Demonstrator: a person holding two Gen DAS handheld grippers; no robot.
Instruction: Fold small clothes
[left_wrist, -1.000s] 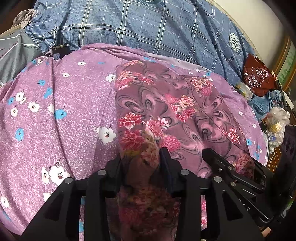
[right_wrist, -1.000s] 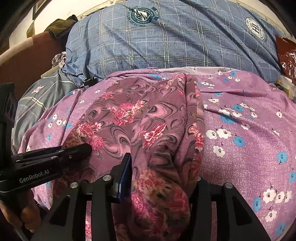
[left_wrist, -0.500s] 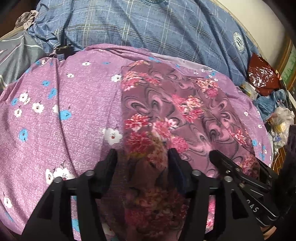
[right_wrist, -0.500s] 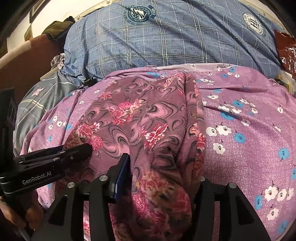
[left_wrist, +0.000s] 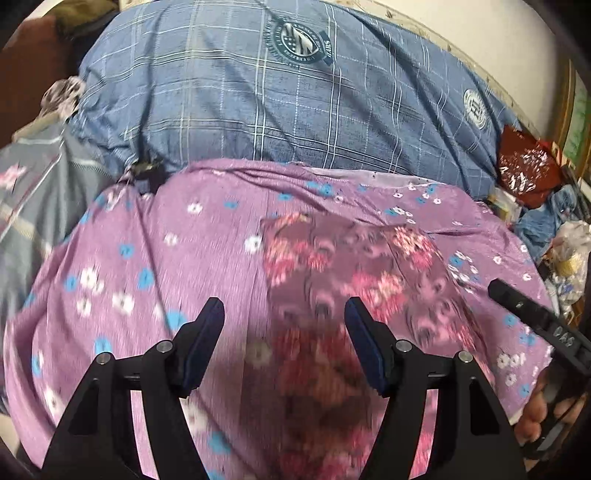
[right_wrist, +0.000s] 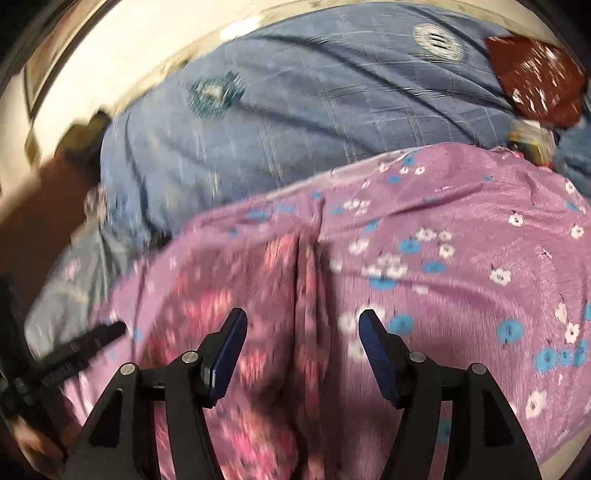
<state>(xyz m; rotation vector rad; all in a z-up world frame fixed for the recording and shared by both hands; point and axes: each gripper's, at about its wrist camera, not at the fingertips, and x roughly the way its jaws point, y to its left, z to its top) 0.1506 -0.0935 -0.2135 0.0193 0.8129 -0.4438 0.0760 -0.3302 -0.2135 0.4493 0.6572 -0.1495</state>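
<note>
A small mauve garment with pink flowers (left_wrist: 354, 280) lies folded flat on the purple flowered sheet (left_wrist: 155, 258); it also shows in the right wrist view (right_wrist: 236, 302). My left gripper (left_wrist: 284, 317) is open and empty, held just above the garment's near left part. My right gripper (right_wrist: 303, 328) is open and empty above the garment's right folded edge. Each gripper shows at the edge of the other's view, the right one (left_wrist: 532, 317) and the left one (right_wrist: 77, 350). Both views are motion-blurred.
A big blue plaid quilt (left_wrist: 295, 103) is heaped behind the sheet. A grey striped cloth (left_wrist: 33, 192) lies at the left. A dark red plastic bag (left_wrist: 528, 173) and clutter sit at the far right.
Both grippers have let go of the garment, opened wide and pulled back and up. The garment now lies flat on the sheet.
</note>
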